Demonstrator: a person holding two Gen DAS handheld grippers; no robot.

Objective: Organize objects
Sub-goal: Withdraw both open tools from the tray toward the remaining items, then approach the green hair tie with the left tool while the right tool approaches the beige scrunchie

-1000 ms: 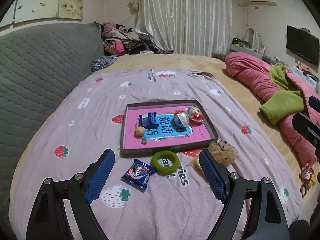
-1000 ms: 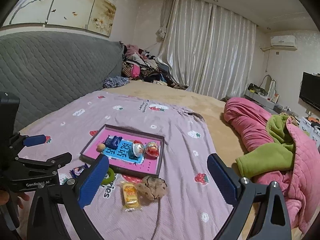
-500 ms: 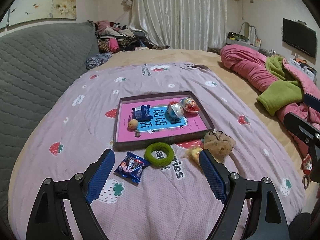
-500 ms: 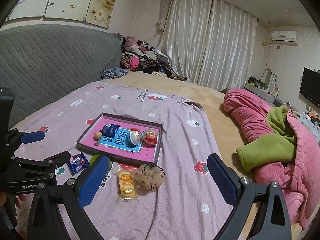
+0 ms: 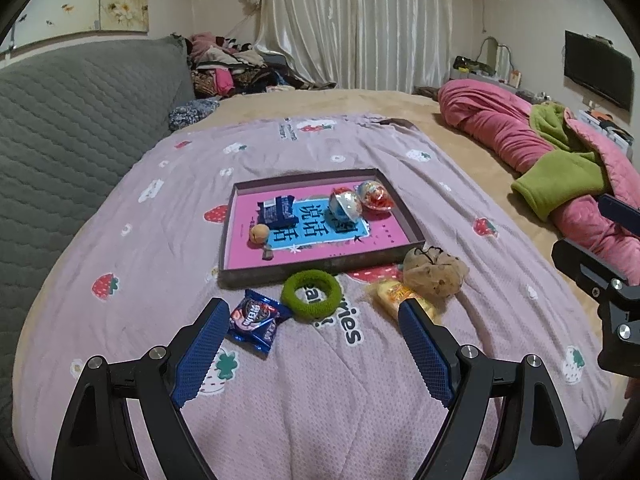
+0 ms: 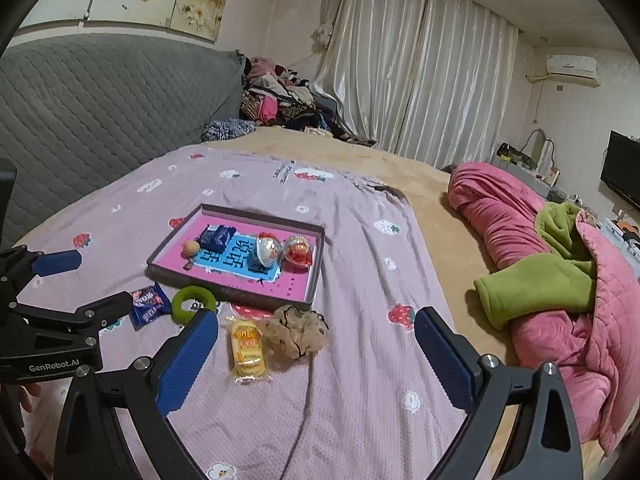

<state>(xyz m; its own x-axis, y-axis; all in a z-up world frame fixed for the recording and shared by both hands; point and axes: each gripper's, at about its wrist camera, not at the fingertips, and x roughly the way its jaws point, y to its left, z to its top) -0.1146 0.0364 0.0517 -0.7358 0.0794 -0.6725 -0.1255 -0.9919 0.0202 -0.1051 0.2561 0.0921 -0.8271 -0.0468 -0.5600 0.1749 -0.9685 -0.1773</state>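
A shallow pink tray lies on the bed and holds a blue snack packet, a small orange ball and two shiny egg capsules. In front of it lie a blue cookie packet, a green ring, a yellow snack pack and a beige scrunchie. My left gripper is open and empty, just short of the green ring. My right gripper is open and empty, near the yellow pack and scrunchie.
A lilac strawberry blanket covers the bed. A grey quilted headboard runs along the left. A rolled pink and green quilt lies on the right. Clothes are piled at the far corner.
Both grippers have come closer to the loose items in front of the tray. Nothing on the bed has moved, and both grippers have stayed open.
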